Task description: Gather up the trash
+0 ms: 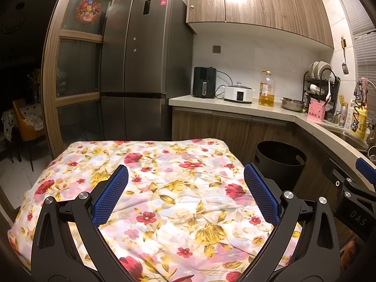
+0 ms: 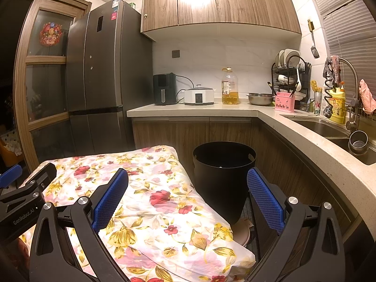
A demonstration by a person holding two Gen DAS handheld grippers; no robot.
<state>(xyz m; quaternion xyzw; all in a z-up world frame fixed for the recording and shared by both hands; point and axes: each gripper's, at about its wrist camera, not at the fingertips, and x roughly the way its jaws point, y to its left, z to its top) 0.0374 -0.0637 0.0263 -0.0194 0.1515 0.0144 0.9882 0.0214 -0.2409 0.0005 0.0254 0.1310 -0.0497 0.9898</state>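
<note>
Right wrist view shows the black bin standing on the floor just beside the table's right edge, its mouth open and what shows of its inside dark; no loose trash shows on the floral cloth in either view, so either the pickup is done or the pieces lie out of frame. Any search that sweeps low could snag the wrinkled cloth and drag it off the table. The right tool hangs with its jaws spread wide and empty, straddling the gap between table corner and bin; dropping it there could knock the bin's rim. The left tool is likewise wide apart and empty above the cloth's middle. Beyond, the kitchen counter carries an oil bottle and appliances, well apart from both tools.
</note>
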